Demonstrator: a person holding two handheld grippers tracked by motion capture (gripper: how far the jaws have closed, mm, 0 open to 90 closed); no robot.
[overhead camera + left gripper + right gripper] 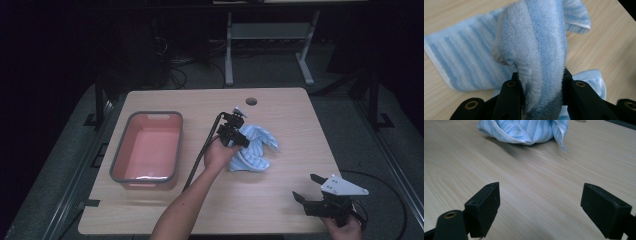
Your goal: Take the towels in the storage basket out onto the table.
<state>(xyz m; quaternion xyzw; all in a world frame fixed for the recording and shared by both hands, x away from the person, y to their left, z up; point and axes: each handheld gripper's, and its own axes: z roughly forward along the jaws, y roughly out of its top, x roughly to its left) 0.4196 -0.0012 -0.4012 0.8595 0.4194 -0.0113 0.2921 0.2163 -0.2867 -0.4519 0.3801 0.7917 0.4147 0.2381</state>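
On the pale wooden worktop (280,200), a blue-and-white striped towel (252,147) lies bunched just right of centre, with one fold gathered up off the surface. The left claw (236,136) reaches in from the towel's left edge and is clamped on that raised fold; in the left gripper view the thick terry cloth (534,62) is squeezed between the two black jaws, the rest of it spreading out flat on the wood behind. The right claw (306,187) rests at the near right corner of the worktop, well apart from the towel, its jaws standing wide apart with only bare wood between them; the right gripper view shows the towel (524,130) farther off. A pink tub with a grey rim (148,147) sits on the left side of the worktop, apart from the towel.
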